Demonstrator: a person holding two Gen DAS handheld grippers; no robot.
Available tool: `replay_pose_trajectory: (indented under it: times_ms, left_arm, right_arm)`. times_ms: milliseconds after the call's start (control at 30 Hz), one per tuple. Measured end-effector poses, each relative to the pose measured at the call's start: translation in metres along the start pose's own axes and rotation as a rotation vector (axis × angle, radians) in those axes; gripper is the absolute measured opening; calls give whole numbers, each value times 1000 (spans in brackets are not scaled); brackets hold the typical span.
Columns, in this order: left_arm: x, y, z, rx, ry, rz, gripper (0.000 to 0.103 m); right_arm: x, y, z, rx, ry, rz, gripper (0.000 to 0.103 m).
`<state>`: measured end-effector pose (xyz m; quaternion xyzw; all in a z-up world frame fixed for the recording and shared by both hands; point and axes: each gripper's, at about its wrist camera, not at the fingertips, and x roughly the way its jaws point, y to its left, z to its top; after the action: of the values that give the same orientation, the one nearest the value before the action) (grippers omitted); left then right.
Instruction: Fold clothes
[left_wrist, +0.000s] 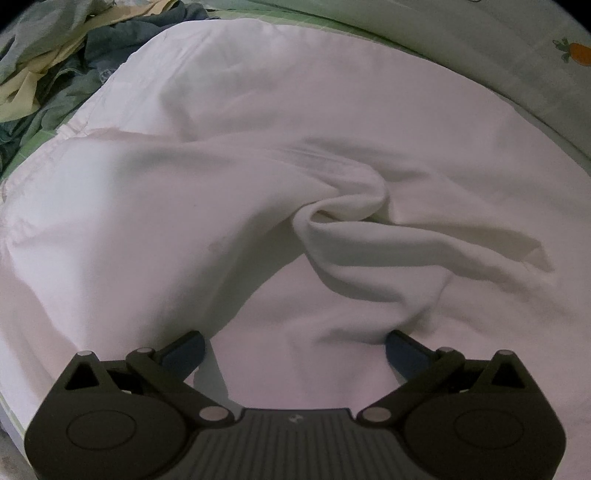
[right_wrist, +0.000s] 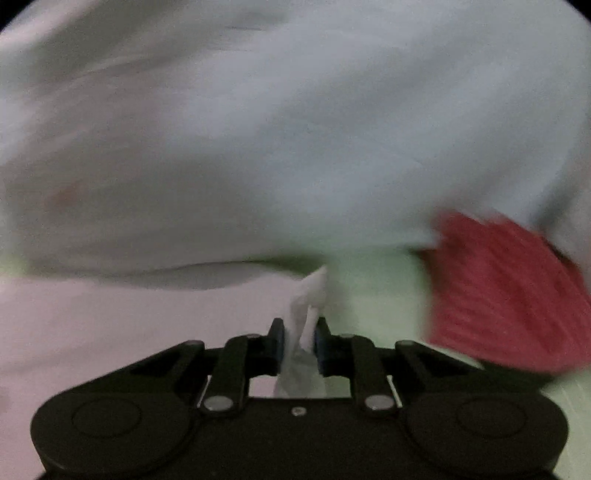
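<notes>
The white garment (left_wrist: 258, 155) lies spread over the green bed sheet (left_wrist: 317, 22), filling most of the left wrist view, with a twisted ridge (left_wrist: 347, 206) of cloth running from about the centre out toward 3 o'clock. The left gripper (left_wrist: 295, 345) hangs over it with its jaws wide apart and nothing between them; the ridge sits straight ahead at 12 o'clock, its long axis crossing the fingers' line. In the right wrist view (heavily blurred) the right gripper (right_wrist: 298, 341) is pinched closed on a thin tongue of the white cloth, which rises toward 12 o'clock, and a red ribbed piece (right_wrist: 506, 291) shows at 3 o'clock. A heap of other clothes (left_wrist: 55, 62) lies at 10 o'clock in the left view. In my judgement the left gripper is the free one and nearer the ridge, so the next grasp falls to it, closing across that fold.
</notes>
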<state>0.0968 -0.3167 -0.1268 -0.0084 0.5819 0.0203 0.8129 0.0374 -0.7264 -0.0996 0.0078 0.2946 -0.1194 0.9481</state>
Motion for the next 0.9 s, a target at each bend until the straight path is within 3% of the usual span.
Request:
replay_pose_trajectory:
  times_ms: [67,133,200,300,367,433,533,700,900]
  left_arm:
    - [1,-3,1,0,-4,0,103]
    - [-1,-3,-1,0,-13,1,103]
    - [0,-3,-1,4,-21,-1,103]
    - [0,-3,-2,7,-30,-2,103]
    - [0,-4,-2,9,-35,-3,103]
    - [0,-5,-2,11,-39,-4,103]
    - [-2,-6,-5,10,-48,-3,103]
    - [-1,-8,-5,11,-50,-3,103]
    - [-2,-7,-6,12,-49,-4,103]
  right_arm:
    - [1,38,-13,-93,59,124,18]
    - [8,65,-34,-136,153,190,18]
    - [10,81,-51,-166,219,168,18]
    - [1,77,-47,-83,224,178,32]
    - [-5,63,-36,25,196,193,39]
    - [-10,41,-24,160,149,182,57]
    - [-4,2,-15,427,114,169,67]
    - [51,-46,-24,837,193,158,69]
    - [100,-63,-30,1075,215,157,72]
